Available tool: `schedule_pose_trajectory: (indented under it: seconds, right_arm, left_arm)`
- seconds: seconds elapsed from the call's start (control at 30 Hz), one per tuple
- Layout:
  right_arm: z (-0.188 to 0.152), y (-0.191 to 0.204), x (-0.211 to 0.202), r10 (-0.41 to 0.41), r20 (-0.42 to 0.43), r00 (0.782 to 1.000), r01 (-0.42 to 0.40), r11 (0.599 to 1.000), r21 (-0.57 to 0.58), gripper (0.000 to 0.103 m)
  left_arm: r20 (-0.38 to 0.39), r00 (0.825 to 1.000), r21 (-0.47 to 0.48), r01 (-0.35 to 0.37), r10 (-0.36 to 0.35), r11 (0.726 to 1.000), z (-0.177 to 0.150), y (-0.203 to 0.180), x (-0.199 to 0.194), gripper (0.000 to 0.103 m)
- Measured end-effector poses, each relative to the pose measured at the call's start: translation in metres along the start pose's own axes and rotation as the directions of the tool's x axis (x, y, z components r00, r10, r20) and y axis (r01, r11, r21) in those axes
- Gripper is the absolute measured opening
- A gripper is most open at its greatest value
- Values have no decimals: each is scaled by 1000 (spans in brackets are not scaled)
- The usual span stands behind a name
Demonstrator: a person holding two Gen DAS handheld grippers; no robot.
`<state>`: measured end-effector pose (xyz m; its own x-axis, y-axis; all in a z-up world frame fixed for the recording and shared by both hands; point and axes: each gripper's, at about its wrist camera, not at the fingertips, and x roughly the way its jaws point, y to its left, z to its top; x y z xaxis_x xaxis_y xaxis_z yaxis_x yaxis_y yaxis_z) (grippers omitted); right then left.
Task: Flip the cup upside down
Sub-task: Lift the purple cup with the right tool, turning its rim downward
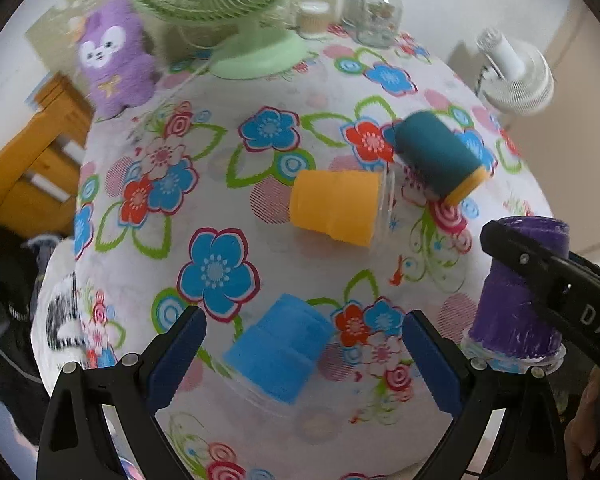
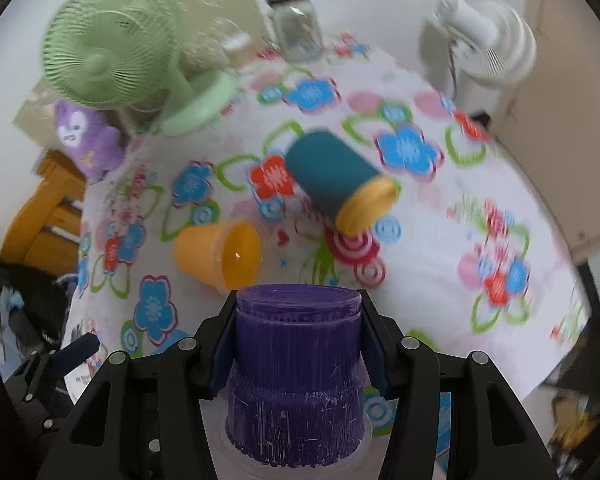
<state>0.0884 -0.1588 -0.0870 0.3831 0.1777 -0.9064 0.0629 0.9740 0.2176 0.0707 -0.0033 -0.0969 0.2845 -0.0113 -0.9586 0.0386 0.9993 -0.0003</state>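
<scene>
From the left wrist camera, the left gripper [image 1: 302, 354] stood spread wide with nothing in it, over a blue cup [image 1: 278, 350] lying on its side near the front edge of the flowered table [image 1: 228, 208]. At the table's right front corner, the purple cup [image 1: 520, 300] stood with its closed end up, its long axis vertical. From the right wrist camera, the right gripper [image 2: 298, 350] was clamped on the purple cup [image 2: 296, 376], fingers on either side; this hand alone had it, seemingly already inverted.
</scene>
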Motion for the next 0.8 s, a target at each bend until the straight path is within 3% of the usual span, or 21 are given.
schedule_pose_trajectory:
  seconds: [0.43, 0.6, 0.8]
  right_arm:
    - [7, 5, -57, 91, 145, 985, -55, 971, -232, 56]
    - [3, 6, -76, 119, 239, 964, -47, 956, -288, 56]
    - [-5, 8, -83, 156, 321, 934, -35, 935, -353, 56]
  left_arm:
    - [113, 993, -171, 10, 10, 985, -11, -5, -50, 99]
    - [175, 984, -169, 20, 10, 985, -17, -7, -64, 100]
    - [186, 982, -180, 17, 17, 983, -26, -4, -58, 100]
